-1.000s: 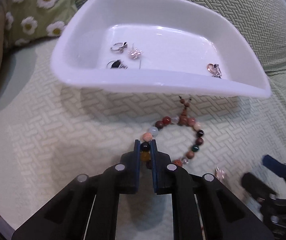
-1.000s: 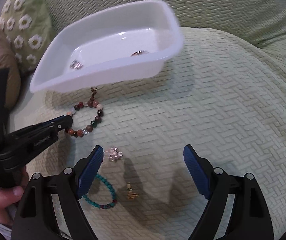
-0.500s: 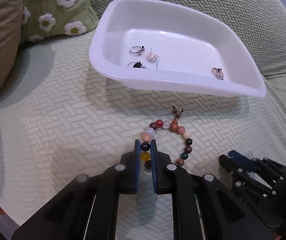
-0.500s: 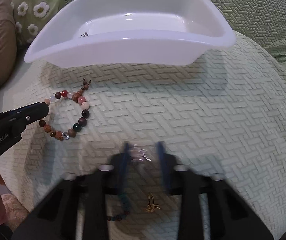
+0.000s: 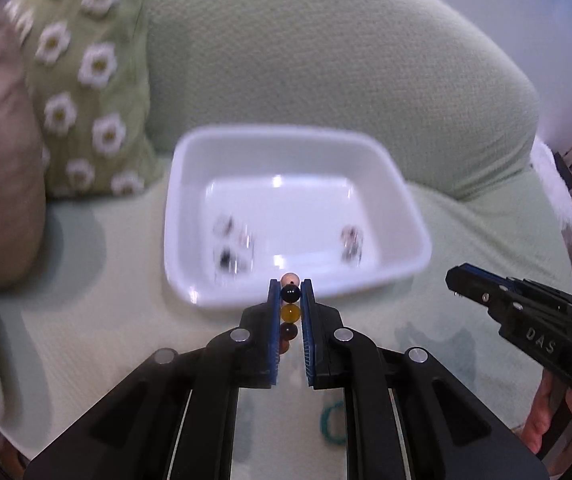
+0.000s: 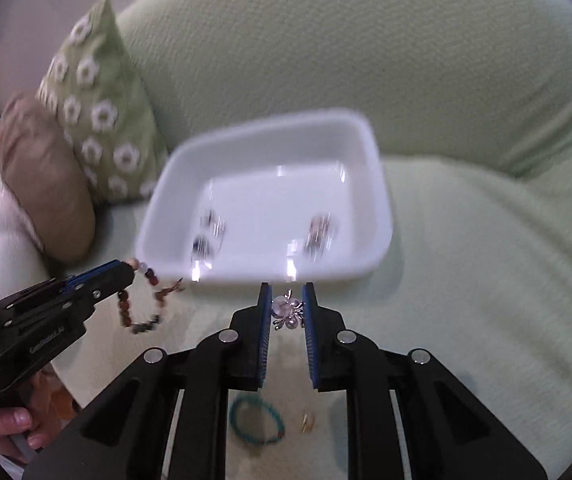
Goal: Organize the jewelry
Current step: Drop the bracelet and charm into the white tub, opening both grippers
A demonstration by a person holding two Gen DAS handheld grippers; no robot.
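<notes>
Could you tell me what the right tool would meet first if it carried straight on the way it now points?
Probably the near wall of the white tray, directly ahead of the right tool, which grips a small pearl brooch. Depth is unclear; it may pass over the rim.

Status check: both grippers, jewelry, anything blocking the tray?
Left gripper shut on beaded bracelet, lifted. Right gripper shut on silver pearl brooch. White tray ahead, path open. Teal bracelet, gold earring on the sofa.
</notes>
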